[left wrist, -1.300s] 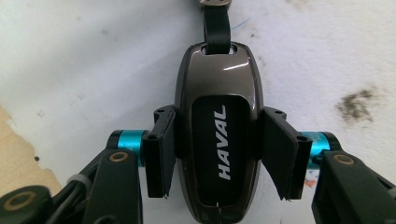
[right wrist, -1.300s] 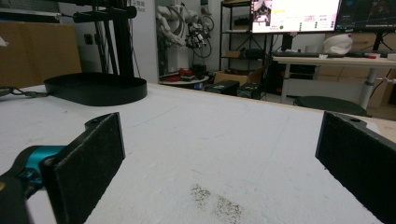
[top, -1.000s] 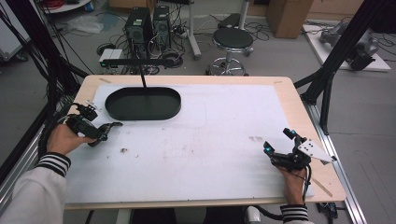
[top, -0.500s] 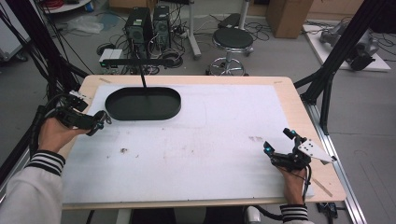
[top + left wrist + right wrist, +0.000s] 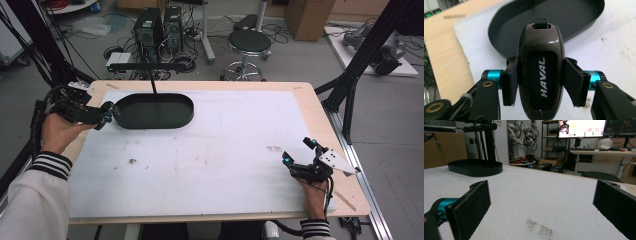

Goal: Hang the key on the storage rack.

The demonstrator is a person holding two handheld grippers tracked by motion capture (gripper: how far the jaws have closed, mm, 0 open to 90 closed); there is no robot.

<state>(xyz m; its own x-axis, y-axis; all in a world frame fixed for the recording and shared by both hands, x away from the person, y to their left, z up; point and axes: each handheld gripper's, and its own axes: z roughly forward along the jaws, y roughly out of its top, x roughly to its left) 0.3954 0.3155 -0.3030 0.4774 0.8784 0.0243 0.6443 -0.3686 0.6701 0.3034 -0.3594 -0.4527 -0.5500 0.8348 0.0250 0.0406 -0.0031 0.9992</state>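
- Car key fob (image 5: pixel 541 72) — dark brown and glossy, with "HAVAL" printed in white along its black centre panel — sits clamped between the two black pads of the left gripper (image 5: pixel 541 80), one pad pressed against each long side.
- Fob's loop end points away from the camera in the left gripper view, toward the black oval tray (image 5: pixel 584 15); its rounded end hangs toward the bottom of that view.
- Left gripper (image 5: pixel 102 114) is held above the worktop (image 5: pixel 320 107) at the left end of the tray (image 5: pixel 155 111) in the high view, its tip just beside the tray's rim; the fob itself is too small to make out there.
- Tray lies on the white sheet (image 5: pixel 215 150) that covers most of the worktop, toward the far left corner; a thin black post stands at its far side.
- Right gripper (image 5: pixel 299 159) rests low at the near right part of the sheet, well apart from the tray, with the hand under it.
- Right gripper view looks level across the sheet — its two black pads (image 5: pixel 470 205) stand wide apart with nothing between them, a dark smudge (image 5: pixel 539 226) on the sheet ahead, and the tray (image 5: pixel 475 167) far off at the left.
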